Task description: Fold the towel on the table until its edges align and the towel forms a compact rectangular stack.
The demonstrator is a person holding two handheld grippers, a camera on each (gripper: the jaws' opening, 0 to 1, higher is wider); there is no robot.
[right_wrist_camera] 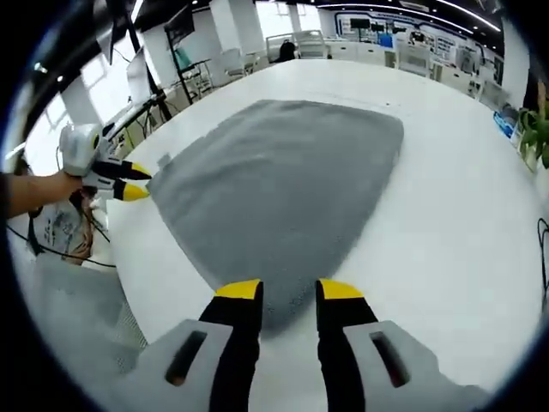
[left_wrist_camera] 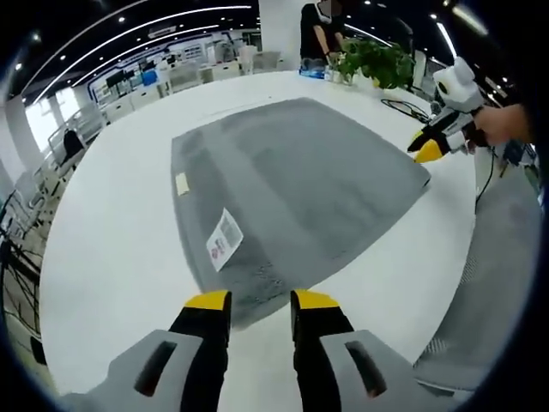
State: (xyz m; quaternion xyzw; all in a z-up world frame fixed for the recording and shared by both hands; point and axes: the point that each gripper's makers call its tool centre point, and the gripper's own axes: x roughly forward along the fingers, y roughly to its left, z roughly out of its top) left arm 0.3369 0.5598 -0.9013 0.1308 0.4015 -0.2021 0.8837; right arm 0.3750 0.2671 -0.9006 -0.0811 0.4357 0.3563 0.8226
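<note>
A grey towel (left_wrist_camera: 300,180) lies spread flat on the white table (left_wrist_camera: 111,257), with a white label (left_wrist_camera: 225,240) near its close corner. My left gripper (left_wrist_camera: 262,302) is open, its yellow-tipped jaws on either side of that close corner. My right gripper (left_wrist_camera: 426,153), held by a hand (left_wrist_camera: 497,124), hovers at the towel's right corner. In the right gripper view the towel (right_wrist_camera: 283,180) stretches away, and my right gripper (right_wrist_camera: 290,292) stands open around its nearest corner. The left gripper (right_wrist_camera: 135,182) sits at the towel's left corner.
A potted plant (left_wrist_camera: 377,60) and a person in black (left_wrist_camera: 322,30) are at the table's far end. A grey mesh chair (left_wrist_camera: 506,257) stands by the table's near edge. Cables (left_wrist_camera: 403,107) lie near the plant. White table surface surrounds the towel on all sides.
</note>
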